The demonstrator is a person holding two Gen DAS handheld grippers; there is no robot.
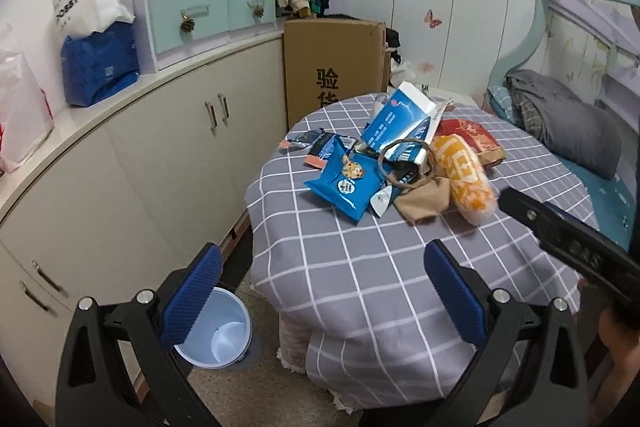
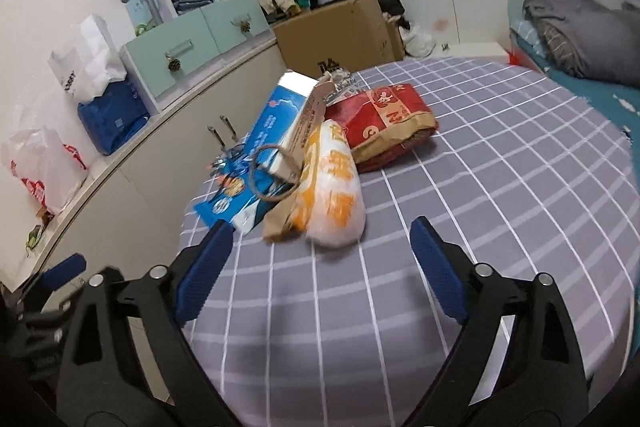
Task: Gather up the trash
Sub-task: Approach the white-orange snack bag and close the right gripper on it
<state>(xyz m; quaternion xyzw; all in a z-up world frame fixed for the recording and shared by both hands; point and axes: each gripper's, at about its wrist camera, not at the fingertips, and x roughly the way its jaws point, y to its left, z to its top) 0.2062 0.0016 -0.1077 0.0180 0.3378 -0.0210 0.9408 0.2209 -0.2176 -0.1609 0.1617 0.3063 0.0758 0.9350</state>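
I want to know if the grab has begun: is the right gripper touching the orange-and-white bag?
Apart. The right wrist view shows the right gripper open, with bare checked cloth between its pads and the orange-and-white bag.

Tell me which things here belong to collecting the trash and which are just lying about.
For the job:
blue snack packet
blue and white carton
orange and white wrapper
red paper bag
light blue bin on the floor
left gripper and right gripper, both open and empty

Just lying about:
cardboard box
grey pillow
blue pack on the counter
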